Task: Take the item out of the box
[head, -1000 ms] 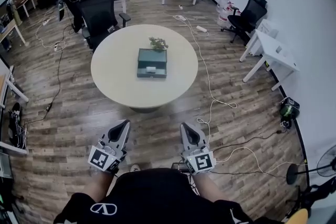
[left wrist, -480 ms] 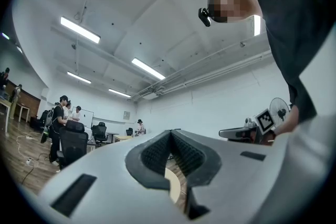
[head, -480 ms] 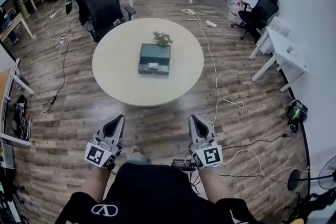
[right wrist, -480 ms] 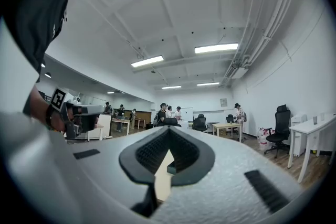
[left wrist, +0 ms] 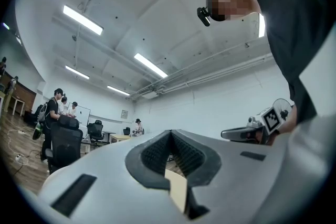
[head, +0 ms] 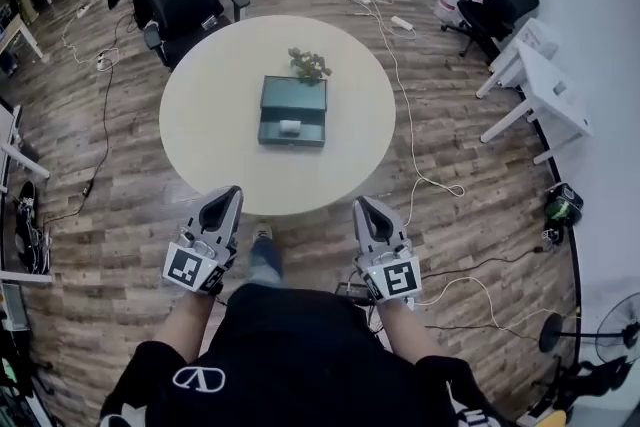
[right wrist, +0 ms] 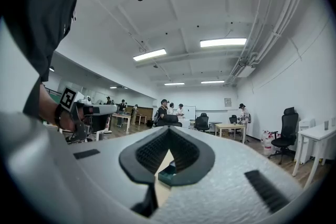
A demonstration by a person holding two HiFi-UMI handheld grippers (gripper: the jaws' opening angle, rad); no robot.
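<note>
- Since a second ago you have walked in. The round beige wooden table (head: pixel 200 135) now fills more of the head view, and its near rim sits just ahead of both tool tips.
- Left gripper (head: pixel 228 199): jaws together, nothing between them.
- Right gripper (head: pixel 366 209): jaws together, also empty.
- Dark green rectangular box (head: pixel 293 95) sits mid-table and lies open. The small white item (head: pixel 290 126) is in its 6 o'clock half, untouched.
- Reading: you are only on the approach and not yet within reach. The jaws must part before any pick.
- Small potted plant (head: pixel 309 64) is at the box's 12 o'clock edge; I cannot tell whether they touch.
- The item is too small to identify.
- Right gripper view shows only a corner of the box (right wrist: pixel 167 174) through the pad gap; left gripper view shows only a table sliver.
</note>
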